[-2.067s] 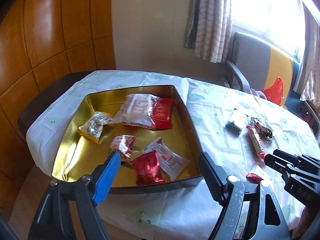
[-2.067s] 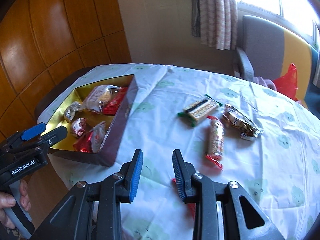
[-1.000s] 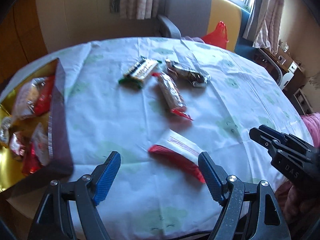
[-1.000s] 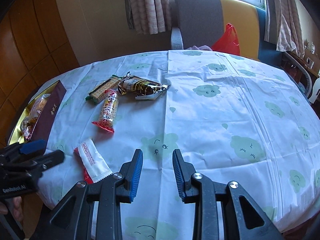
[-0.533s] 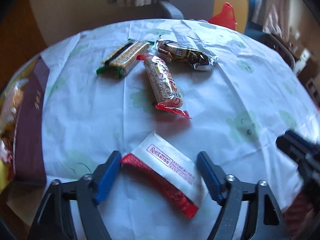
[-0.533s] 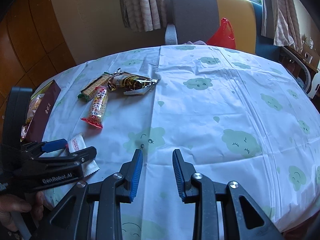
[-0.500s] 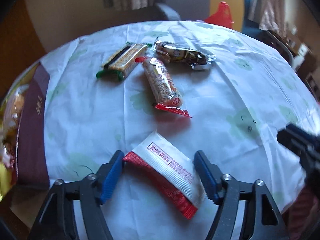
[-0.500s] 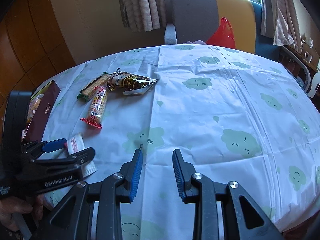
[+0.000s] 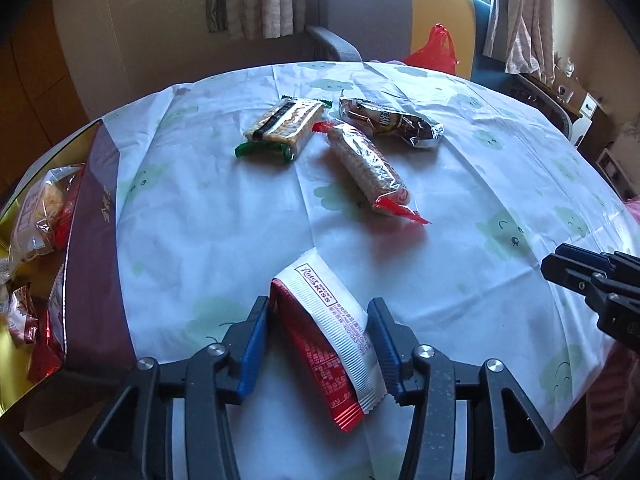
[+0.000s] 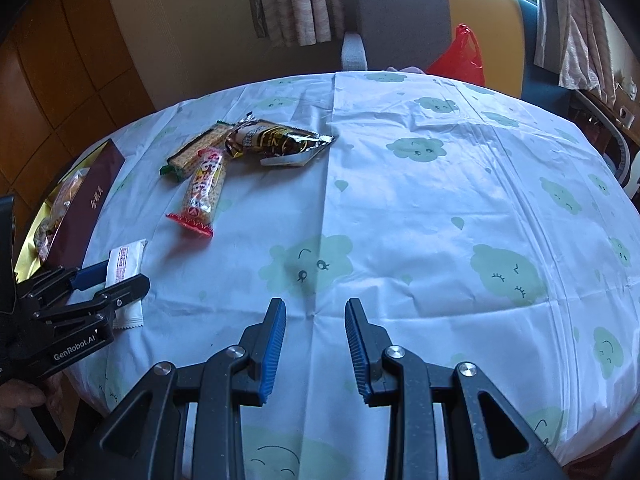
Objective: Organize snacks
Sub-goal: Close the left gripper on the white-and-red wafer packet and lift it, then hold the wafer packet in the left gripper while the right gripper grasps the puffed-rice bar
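A red and white snack packet (image 9: 332, 320) sits between the blue pads of my left gripper (image 9: 318, 308), whose jaws are closing; both pads touch it and it buckles up off the tablecloth. In the right wrist view the same packet (image 10: 126, 256) shows in the left gripper (image 10: 108, 276). Beyond it lie a green-ended cracker pack (image 9: 284, 126), a red-ended bar (image 9: 368, 168) and a dark foil pack (image 9: 388, 122). The gold tin (image 9: 92, 220) with several snacks stands at the left. My right gripper (image 10: 316, 306) hovers over bare cloth, narrowly open with nothing between its pads.
The round table wears a white cloth with green clouds (image 10: 440, 200), and its edge runs close under both grippers. A grey and yellow chair (image 10: 400, 16) with a red bag (image 10: 460, 56) stands behind it. A hand (image 10: 20, 396) holds the left gripper.
The left gripper swung from the tin to the packet, came down around it, and its jaws narrowed until the pads met it. The right gripper turned toward the table's middle, gap unchanged.
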`<action>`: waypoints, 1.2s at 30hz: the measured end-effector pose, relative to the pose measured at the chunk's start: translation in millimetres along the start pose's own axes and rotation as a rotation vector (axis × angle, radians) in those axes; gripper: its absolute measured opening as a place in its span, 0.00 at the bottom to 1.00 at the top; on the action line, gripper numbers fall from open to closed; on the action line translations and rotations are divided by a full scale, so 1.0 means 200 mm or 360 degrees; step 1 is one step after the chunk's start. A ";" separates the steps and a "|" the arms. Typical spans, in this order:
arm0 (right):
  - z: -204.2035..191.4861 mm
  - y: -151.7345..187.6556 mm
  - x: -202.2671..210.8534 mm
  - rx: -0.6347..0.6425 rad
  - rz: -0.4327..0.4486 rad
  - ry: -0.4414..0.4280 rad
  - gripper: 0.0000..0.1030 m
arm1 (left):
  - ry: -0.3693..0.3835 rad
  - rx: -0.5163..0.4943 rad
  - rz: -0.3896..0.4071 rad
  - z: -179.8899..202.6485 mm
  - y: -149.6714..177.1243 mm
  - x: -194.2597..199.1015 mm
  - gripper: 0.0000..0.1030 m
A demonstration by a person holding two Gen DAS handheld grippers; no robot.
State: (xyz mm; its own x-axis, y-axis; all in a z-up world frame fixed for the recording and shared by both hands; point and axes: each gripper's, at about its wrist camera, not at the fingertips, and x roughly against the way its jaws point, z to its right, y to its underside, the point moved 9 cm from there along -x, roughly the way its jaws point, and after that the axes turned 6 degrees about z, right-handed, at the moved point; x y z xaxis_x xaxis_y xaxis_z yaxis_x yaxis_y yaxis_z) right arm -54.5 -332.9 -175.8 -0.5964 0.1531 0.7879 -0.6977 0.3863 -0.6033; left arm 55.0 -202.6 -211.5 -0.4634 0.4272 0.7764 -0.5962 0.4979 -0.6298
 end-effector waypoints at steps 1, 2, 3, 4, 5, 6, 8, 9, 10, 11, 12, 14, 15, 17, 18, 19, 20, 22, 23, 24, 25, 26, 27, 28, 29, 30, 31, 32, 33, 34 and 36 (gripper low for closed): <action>-0.01 0.01 -0.01 0.0012 -0.0012 0.0002 0.30 | 0.0007 0.0013 0.0002 0.00 0.00 0.00 0.51; -0.01 0.02 -0.01 0.0020 -0.0023 0.0006 0.30 | 0.0010 0.0020 0.0003 0.00 0.00 -0.01 0.51; -0.01 0.03 -0.02 0.0026 -0.0033 0.0009 0.30 | 0.0008 0.0021 0.0004 0.00 0.00 -0.01 0.51; -0.01 0.04 -0.03 0.0029 -0.0042 0.0011 0.30 | 0.0004 0.0021 0.0006 0.00 0.00 0.00 0.52; -0.01 0.05 -0.03 0.0032 -0.0052 0.0014 0.30 | 0.0002 0.0026 0.0010 0.00 0.00 0.00 0.52; -0.01 0.05 -0.04 0.0032 -0.0061 0.0016 0.30 | -0.0001 0.0032 0.0014 0.00 0.00 0.00 0.52; -0.01 0.07 -0.05 0.0041 -0.0070 0.0020 0.30 | -0.0007 0.0032 0.0018 0.01 0.00 0.00 0.52; -0.01 0.07 -0.05 0.0050 -0.0067 0.0024 0.30 | -0.0007 0.0037 0.0022 0.01 0.00 0.00 0.52; -0.01 0.06 -0.05 0.0060 -0.0067 0.0027 0.30 | -0.0008 0.0040 0.0024 0.01 0.00 0.00 0.52; -0.02 0.06 -0.05 0.0068 -0.0066 0.0029 0.30 | -0.0010 0.0040 0.0027 0.01 0.00 -0.01 0.52; -0.02 0.06 -0.06 0.0071 -0.0065 0.0030 0.30 | -0.0014 0.0039 0.0029 0.01 0.00 -0.01 0.53; -0.01 0.06 -0.06 0.0069 -0.0063 0.0028 0.31 | -0.0016 0.0042 0.0027 0.01 0.00 0.00 0.53; -0.01 0.06 -0.06 0.0070 -0.0062 0.0027 0.31 | -0.0015 0.0045 0.0028 0.01 0.00 0.00 0.53; -0.02 0.06 -0.06 0.0073 -0.0061 0.0024 0.31 | -0.0016 0.0046 0.0029 0.01 0.00 -0.01 0.53; -0.02 0.06 -0.06 0.0075 -0.0061 0.0023 0.32 | -0.0016 0.0049 0.0031 0.01 0.00 -0.01 0.53; -0.02 0.06 -0.06 0.0076 -0.0061 0.0023 0.32 | -0.0017 0.0053 0.0033 0.01 0.00 -0.01 0.53; -0.02 0.06 -0.06 0.0076 -0.0061 0.0023 0.32 | -0.0018 0.0054 0.0033 0.00 0.00 -0.01 0.54; -0.02 0.06 -0.06 0.0077 -0.0062 0.0024 0.32 | -0.0019 0.0064 0.0031 0.00 0.00 -0.01 0.54; -0.02 0.06 -0.06 0.0078 -0.0062 0.0025 0.33 | -0.0017 0.0068 0.0030 0.00 0.00 -0.01 0.54; -0.02 0.06 -0.06 0.0079 -0.0063 0.0024 0.33 | -0.0015 0.0072 0.0031 0.00 0.00 -0.01 0.54; -0.03 0.06 -0.06 0.0080 -0.0064 0.0025 0.34 | -0.0013 0.0077 0.0033 0.00 0.00 -0.01 0.54; -0.03 0.06 -0.07 0.0084 -0.0066 0.0025 0.35 | -0.0014 0.0078 0.0034 0.00 0.00 -0.01 0.54; -0.03 0.06 -0.07 0.0091 -0.0069 0.0026 0.35 | -0.0015 0.0078 0.0035 0.00 0.00 -0.01 0.54; -0.04 0.06 -0.07 0.0096 -0.0070 0.0027 0.36 | -0.0013 0.0079 0.0039 0.00 0.00 -0.01 0.52; -0.04 0.06 -0.07 0.0104 -0.0073 0.0029 0.37 | -0.0009 0.0083 0.0045 0.00 0.00 -0.01 0.52; -0.04 0.06 -0.07 0.0112 -0.0075 0.0030 0.37 | -0.0009 0.0082 0.0051 0.00 0.00 0.00 0.51; -0.05 0.06 -0.07 0.0121 -0.0077 0.0028 0.39 | -0.0012 0.0076 0.0061 0.00 0.00 0.00 0.50; -0.05 0.06 -0.07 0.0128 -0.0078 0.0020 0.42 | -0.0011 0.0078 0.0066 0.00 0.00 0.00 0.48; -0.06 0.06 -0.08 0.0132 -0.0078 0.0009 0.45 | -0.0004 0.0090 0.0073 -0.01 0.00 0.00 0.47; -0.07 0.07 -0.08 0.0138 -0.0077 -0.0004 0.50 | 0.0004 0.0101 0.0076 -0.01 0.00 0.00 0.46; -0.10 0.07 -0.08 0.0177 -0.0070 -0.0031 0.59 | 0.0024 0.0114 0.0082 -0.02 -0.01 0.01 0.44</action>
State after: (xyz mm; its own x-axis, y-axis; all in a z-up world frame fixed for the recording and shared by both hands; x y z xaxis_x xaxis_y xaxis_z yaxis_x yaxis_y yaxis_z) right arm -46.7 -311.4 -195.4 -0.5712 0.1205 0.8119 -0.7624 0.2885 -0.5792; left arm 57.6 -199.7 -209.0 -0.4849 0.4625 0.7423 -0.6175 0.4200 -0.6651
